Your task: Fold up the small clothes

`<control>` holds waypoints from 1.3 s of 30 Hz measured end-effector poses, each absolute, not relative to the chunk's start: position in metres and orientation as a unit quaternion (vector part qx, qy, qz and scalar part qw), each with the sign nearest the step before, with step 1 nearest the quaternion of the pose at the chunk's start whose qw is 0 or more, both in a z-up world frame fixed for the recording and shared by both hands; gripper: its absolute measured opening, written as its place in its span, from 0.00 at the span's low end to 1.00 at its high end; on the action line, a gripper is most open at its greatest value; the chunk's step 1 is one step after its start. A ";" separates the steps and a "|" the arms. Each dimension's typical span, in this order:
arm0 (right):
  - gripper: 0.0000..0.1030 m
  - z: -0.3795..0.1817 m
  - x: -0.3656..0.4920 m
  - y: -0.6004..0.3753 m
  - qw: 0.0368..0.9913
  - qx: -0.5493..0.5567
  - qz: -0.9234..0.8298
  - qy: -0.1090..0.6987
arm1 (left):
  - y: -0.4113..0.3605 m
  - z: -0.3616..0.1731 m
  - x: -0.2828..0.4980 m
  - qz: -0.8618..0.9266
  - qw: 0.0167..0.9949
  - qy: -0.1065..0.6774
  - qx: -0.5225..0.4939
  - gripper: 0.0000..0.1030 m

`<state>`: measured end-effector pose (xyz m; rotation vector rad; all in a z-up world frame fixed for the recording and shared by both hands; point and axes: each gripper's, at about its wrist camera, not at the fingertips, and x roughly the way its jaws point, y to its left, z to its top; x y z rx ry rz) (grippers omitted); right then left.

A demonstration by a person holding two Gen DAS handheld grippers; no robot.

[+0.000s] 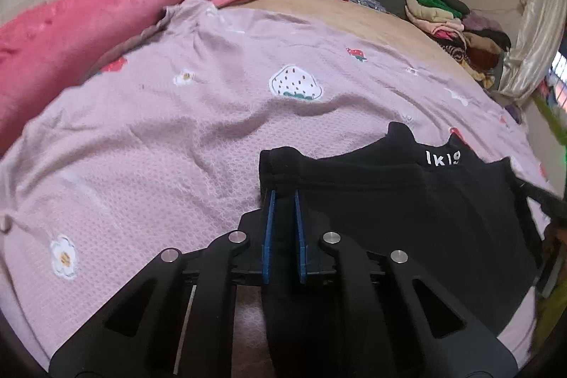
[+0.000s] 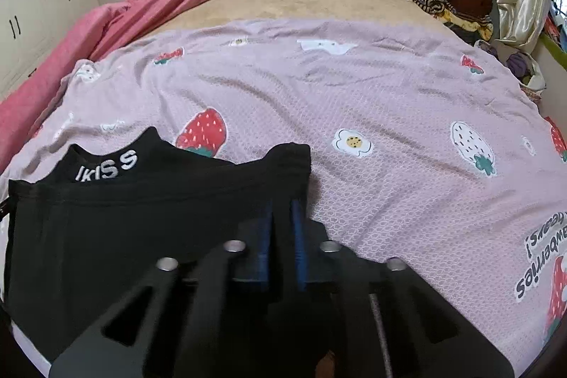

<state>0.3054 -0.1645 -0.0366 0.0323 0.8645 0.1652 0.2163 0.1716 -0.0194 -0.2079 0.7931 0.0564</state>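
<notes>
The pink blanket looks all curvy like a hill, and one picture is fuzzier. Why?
Both wrist views use a fisheye lens, so the flat pink blanket bulges and the corners go dark. The right wrist view is blurrier: the right gripper looks smeared, while the left gripper stays sharp on the black garment.

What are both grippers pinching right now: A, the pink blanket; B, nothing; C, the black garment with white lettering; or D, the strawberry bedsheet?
C: the left gripper and the right gripper each clamp a corner of the black garment.
</notes>
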 end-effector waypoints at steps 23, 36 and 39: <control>0.08 -0.030 0.303 -0.175 0.923 0.022 0.040 0.383 | 0.171 -0.016 0.226 0.050 0.921 0.381 -0.063 0.04; 0.26 -0.019 0.287 -0.181 0.923 0.026 0.026 0.382 | 0.166 -0.013 0.215 0.053 0.915 0.396 -0.059 0.17; 0.29 -0.014 0.278 -0.183 0.925 0.025 0.029 0.379 | 0.167 -0.009 0.212 0.055 0.916 0.393 -0.061 0.20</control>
